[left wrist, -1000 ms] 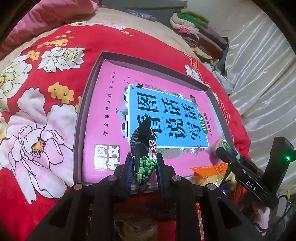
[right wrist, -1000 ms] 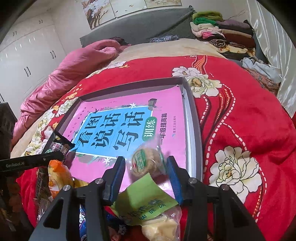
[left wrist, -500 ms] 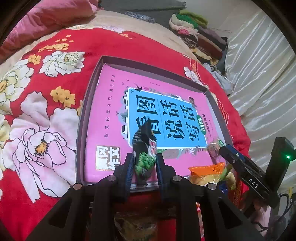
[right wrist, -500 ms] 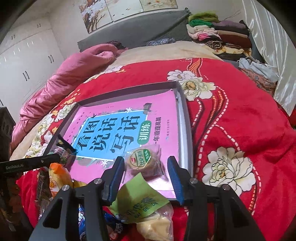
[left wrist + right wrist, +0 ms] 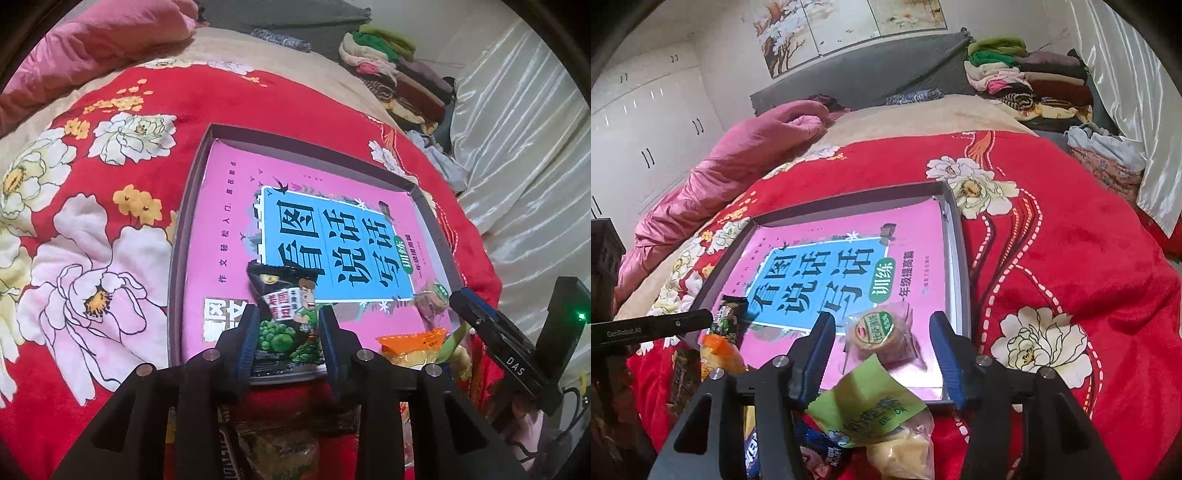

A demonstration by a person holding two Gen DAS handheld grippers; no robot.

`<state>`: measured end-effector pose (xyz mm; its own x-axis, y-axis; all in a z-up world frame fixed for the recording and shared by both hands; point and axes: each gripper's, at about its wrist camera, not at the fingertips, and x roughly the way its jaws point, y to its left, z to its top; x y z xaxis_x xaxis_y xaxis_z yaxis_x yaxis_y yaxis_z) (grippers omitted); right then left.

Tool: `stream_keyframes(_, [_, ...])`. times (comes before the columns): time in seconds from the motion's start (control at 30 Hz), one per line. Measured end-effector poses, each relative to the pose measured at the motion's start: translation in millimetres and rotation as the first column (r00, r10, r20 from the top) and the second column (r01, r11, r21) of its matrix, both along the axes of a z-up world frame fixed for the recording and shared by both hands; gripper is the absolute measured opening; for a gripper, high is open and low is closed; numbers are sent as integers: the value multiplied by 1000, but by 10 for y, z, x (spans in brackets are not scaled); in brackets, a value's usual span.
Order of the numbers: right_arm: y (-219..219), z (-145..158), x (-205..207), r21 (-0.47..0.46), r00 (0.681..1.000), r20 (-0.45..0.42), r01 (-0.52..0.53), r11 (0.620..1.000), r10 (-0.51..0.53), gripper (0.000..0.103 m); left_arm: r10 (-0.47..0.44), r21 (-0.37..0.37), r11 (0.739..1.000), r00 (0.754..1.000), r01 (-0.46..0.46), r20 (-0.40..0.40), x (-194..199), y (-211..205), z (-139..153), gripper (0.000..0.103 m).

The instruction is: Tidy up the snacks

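Note:
A shallow grey box [image 5: 192, 206] lies on the red floral bedspread with a pink book [image 5: 236, 221] inside. My left gripper [image 5: 288, 332] is open around a black green-pea snack packet [image 5: 288, 314] that lies flat at the box's near edge. In the right wrist view the box [image 5: 956, 236] holds a round wrapped cake [image 5: 882, 332] lying on the book near the right wall. My right gripper [image 5: 882, 347] is open, its fingers apart on either side of the cake. The pea packet [image 5: 729, 317] shows at left.
A heap of loose snacks lies on the bedspread before the box: an orange packet [image 5: 413, 339], a green-labelled bag [image 5: 871, 410] and a blue packet [image 5: 820, 450]. A pink quilt [image 5: 720, 177] and folded clothes [image 5: 1027, 85] lie at the far end.
My left gripper opened and the pea packet, held upright before, now lies flat in the box. My right gripper drew back from the cake, which stays on the book.

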<state>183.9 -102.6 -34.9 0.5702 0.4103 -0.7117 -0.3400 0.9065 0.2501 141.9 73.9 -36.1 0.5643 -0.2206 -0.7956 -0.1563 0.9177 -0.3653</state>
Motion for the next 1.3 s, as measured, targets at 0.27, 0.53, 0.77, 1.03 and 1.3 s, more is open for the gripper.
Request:
stream_keyframes(0.27, [-12,88,-28,32,1000,31,-6,999,5,59,-6,49,999,1000,5,26,-42,-25,89,52])
stream_keyframes(0.53, [-1,160,-90,35,997,71,-15,999,12,69,6,63,998,999,-9,45,-92,-21,170,69])
stream_keyframes(0.77, [-22,239,-149,53,995,96,-15,998,10,74,1,76,997,998,-6,68,-167,-47,296,74])
stream_keyframes(1.03, [-67,340,-251,64,992,130,-16,998,8,79,-17,96,995,996,8,92,-252,-102,424,77])
stream_keyframes(1.3, [-75,474,-406,82,983,184,-32,996,16,84,-28,89,996,993,18,111,-332,-114,517,79])
